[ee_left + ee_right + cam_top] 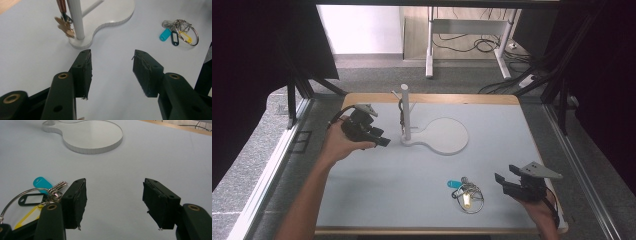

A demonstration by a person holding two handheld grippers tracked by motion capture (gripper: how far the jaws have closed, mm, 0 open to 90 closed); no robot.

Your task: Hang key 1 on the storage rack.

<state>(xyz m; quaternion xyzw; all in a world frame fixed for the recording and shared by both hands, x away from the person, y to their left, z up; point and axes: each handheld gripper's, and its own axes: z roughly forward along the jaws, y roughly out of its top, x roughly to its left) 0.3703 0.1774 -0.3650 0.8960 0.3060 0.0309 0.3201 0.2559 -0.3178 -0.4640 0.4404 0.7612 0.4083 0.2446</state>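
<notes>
Lying flat rightward: key bunch (466, 192)

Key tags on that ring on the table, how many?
3: a turquoise tag, a black tag beside it, a yellow tag inside the ring. More may hide beneath.

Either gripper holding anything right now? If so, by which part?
Nothing is held. The left gripper stands open near the white stand, and the right gripper is open beside the key bunch, with only table between both sets of jaws.
</notes>
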